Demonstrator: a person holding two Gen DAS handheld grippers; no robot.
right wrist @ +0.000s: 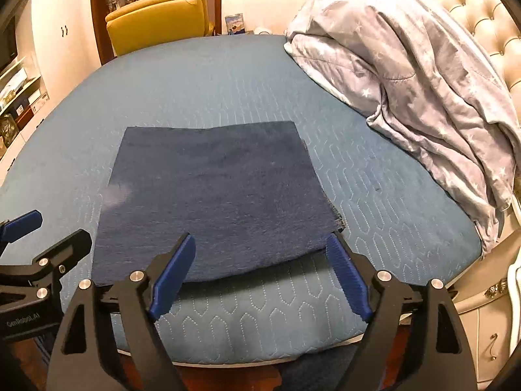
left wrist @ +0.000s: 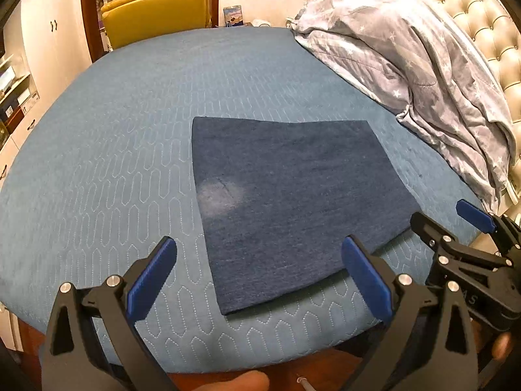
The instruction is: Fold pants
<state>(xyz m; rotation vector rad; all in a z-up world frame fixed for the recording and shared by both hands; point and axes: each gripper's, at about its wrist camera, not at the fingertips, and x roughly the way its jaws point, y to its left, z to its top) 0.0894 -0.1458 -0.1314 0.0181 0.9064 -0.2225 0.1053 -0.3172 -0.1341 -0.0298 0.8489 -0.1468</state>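
Blue-padded jaws of the left gripper (left wrist: 259, 280) and right gripper (right wrist: 260, 273) stood wide apart and empty at the bottom of each view. Just beyond them the pants (left wrist: 293, 202) lay flat, folded into a dark rectangle at mid-frame on the bed (left wrist: 130, 130). Finishing well probably meant lifting both grippers clear without snagging the near edge.

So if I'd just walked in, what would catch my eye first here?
Probably the dark blue folded pants, lying flat as a neat rectangle in the middle of the teal quilted bed. Then the left gripper and right gripper, both open and empty at the bed's near edge. Behind, a crumpled grey star-print duvet is heaped against the tufted headboard, and a yellow chair stands past the far edge.
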